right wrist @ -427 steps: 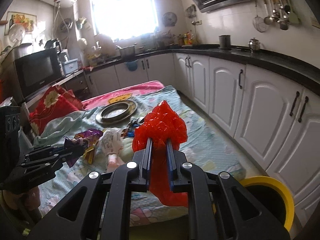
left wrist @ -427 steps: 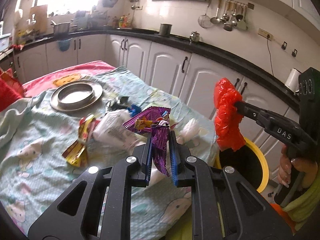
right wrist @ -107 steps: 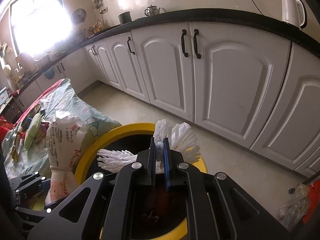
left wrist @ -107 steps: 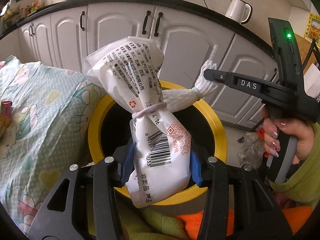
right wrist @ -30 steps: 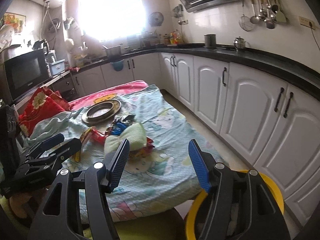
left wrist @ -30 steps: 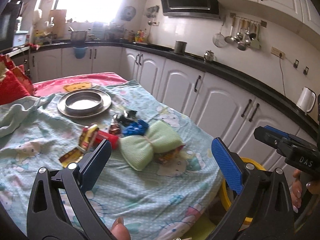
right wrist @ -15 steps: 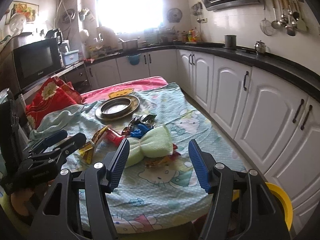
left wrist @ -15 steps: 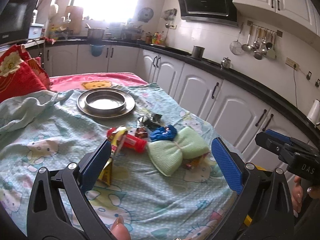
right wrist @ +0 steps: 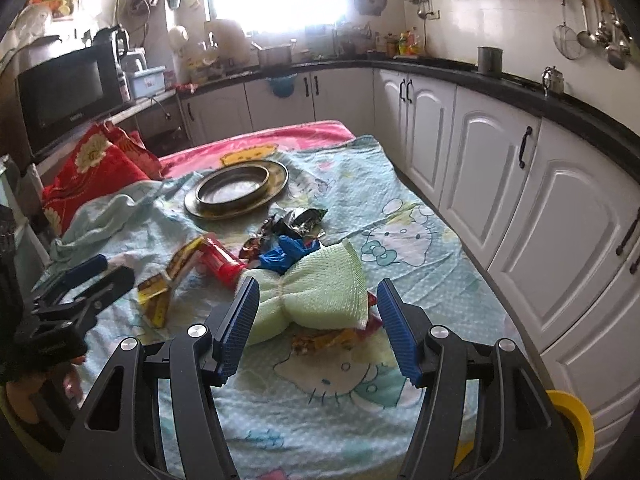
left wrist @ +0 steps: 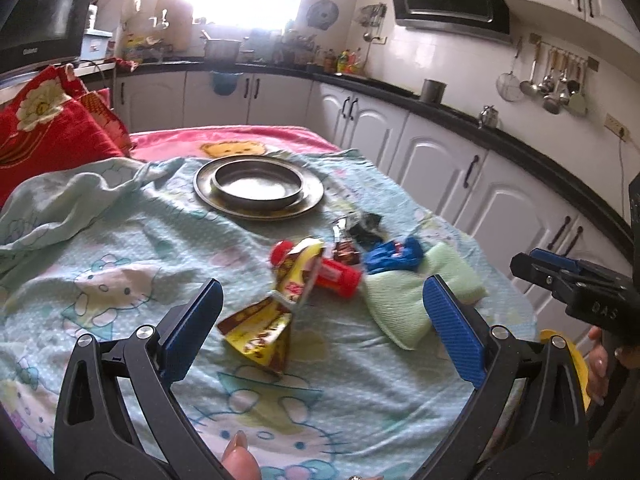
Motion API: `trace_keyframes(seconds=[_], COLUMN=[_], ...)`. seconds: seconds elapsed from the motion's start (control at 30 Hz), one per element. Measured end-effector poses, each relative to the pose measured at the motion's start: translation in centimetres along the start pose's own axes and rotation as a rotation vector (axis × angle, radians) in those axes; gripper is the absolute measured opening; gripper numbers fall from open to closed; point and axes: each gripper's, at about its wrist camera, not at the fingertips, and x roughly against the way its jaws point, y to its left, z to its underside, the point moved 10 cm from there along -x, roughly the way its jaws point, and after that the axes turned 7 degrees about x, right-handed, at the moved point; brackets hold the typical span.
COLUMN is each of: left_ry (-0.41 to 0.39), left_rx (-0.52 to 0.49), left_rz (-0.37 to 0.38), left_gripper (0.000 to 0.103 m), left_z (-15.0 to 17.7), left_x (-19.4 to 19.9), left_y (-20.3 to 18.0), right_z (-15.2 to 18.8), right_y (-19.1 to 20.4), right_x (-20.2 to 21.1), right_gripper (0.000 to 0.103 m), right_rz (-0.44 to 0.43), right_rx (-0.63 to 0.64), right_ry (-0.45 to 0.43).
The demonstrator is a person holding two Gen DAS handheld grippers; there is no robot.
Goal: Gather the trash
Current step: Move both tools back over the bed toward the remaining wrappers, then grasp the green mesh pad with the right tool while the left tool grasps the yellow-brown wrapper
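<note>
Green foam bag (right wrist: 316, 292) hides most of a wrapper (right wrist: 320, 340) (print unreadable).

green foam wrap (right wrist: 316, 292): 1 | red tube (left wrist: 336, 274): 1 | metal plate (left wrist: 312, 196): 1

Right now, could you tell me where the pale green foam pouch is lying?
The pale green foam pouch lies on the blanket, centred ahead of the open right gripper, with the blue wrapper touching its far edge.
</note>
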Motion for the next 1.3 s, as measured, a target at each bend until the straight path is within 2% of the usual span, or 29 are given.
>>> trace_keyframes(seconds=[0.17,0.47,0.9,0.93,0.97,1.03,1.07,1.1,1.17,1.3], left_ry=[0.030,0.097,0.172,0.177,0.183,0.191,0.197,0.199,0.201,0.208], left_rx=[0.004,-0.011,-0.012,-0.009,-0.006,-0.002,-0.002,-0.002,-0.006,-0.023], left_rz=[-0.035,-0.071,-0.077,-0.078,-0.080,-0.081,-0.083,-0.085,-0.084,-0.079], left_gripper=[0.092,0.092,0.092,0.092,0.092,0.092,0.092,0.091,0.086,0.070], left_z=[0.3,1.4,2.5,2.6,2.7,2.9,3.1,3.2,3.3,3.6], left_x=[-1.5,-4.3,-6.7,-6.8,-7.0,-7.1,-7.2,-7.2,-7.1,-7.1], left_y=[1.9,3.7,4.1,4.2,4.3,4.4,4.4,4.4,4.3,4.0], right_z=[0.3,1.1,1.1,1.1,1.1,0.9,0.7,0.6,0.2,-0.2], right_y=[-1.1,-1.7,-1.4,-1.3,-1.2,-1.0,-0.9,-0.8,-0.8,-0.3], right_x=[-3.5,-8.1,-10.0,-9.9,-9.9,-9.4,-9.2,-8.7,-8.0,-6.0], right_gripper=[0.059,0.061,0.064,0.061,0.052,0.049,0.042,0.040,0.032,0.027], right_rz=[-0.003,-0.068,-0.130,-0.131,-0.134,-0.124,-0.121,-0.115,-0.118,-0.137], right_rx=[-0.010,-0.020,-0.014,-0.011,-0.006,0.009,0.015,0.021,0.020,0.012], right_ry=[0.062,0.161,0.192,0.190,0.188,0.177,0.171,0.159,0.142,0.110])
